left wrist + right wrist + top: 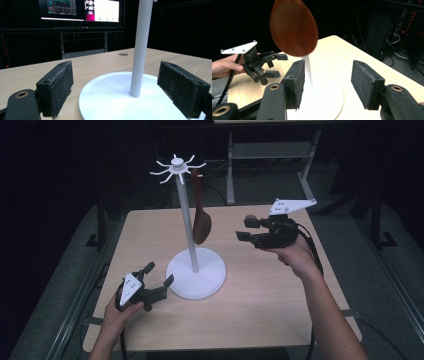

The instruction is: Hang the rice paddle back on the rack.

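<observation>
Dark room surrounds our pale wooden table, where a white round-based hook stand carries a hanging brown wooden spoon. Our left gripper gapes wide beside the base; our right gripper, also wide and empty, hovers near the spoon.
</observation>
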Motion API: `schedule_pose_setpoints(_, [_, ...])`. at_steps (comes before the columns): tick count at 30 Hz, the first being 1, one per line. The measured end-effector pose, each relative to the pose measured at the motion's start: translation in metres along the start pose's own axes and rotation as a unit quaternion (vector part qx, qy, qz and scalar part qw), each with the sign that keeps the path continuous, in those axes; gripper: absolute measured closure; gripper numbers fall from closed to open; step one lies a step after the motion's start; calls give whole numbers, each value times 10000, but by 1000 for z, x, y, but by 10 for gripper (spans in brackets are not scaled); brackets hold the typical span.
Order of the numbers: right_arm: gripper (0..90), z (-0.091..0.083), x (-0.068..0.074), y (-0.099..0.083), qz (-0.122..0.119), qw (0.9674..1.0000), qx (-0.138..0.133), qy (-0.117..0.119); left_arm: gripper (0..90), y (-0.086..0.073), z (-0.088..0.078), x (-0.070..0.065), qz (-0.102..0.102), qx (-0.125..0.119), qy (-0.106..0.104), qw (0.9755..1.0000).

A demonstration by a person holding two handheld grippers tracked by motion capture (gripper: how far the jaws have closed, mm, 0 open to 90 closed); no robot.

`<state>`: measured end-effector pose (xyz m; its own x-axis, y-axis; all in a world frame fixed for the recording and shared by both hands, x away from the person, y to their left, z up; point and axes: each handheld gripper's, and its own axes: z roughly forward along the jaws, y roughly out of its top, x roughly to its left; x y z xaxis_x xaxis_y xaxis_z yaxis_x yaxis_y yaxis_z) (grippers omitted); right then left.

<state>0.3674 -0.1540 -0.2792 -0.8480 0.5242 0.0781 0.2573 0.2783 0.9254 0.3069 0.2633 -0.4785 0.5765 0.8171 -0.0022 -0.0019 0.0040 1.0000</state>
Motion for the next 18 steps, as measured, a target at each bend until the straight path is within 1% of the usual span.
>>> schedule_pose_setpoints(4, [439, -3, -1, -10, 51, 10000, 18, -35, 128, 0, 0, 0, -1, -5, 2, 10000])
schedule_pose_setpoints(5, [437, -3, -1, -13, 67, 10000, 46, -54, 128, 0, 0, 0, 0, -4, 0, 10000])
schedule_pose_setpoints(6, [437, -5, -2, -20, 84, 9999, 90, -101, 128, 0, 0, 0, -1, -4, -2, 10000])
schedule_pose_setpoints(7, [437, -5, -2, -20, 84, 9999, 90, -101, 128, 0, 0, 0, -1, -4, -2, 10000])
schedule_pose_setpoints(8, [435, -7, -3, -27, 115, 9998, 127, -128, 128, 0, 0, 0, -3, -5, -4, 10000])
schedule_pose_setpoints(9, [434, -7, -3, -31, 140, 9997, 145, -145, 128, 0, 0, 0, -3, -5, -4, 10000])
schedule_pose_setpoints(10, [434, -7, -3, -31, 140, 9997, 145, -145, 128, 0, 0, 0, 0, -2, -5, 10000])
schedule_pose_setpoints(15, [431, -11, -7, -47, 211, 9992, 245, -217, 128, 0, 0, 0, 22, 20, -7, 10000])
schedule_pose_setpoints(16, [429, -12, -7, -53, 262, 9990, 292, -230, 128, 0, 0, 0, 28, 19, -7, 10000])
schedule_pose_setpoints(18, [425, -12, -8, -57, 266, 9988, 310, -251, 128, 0, 0, 0, 26, 14, -5, 10000])
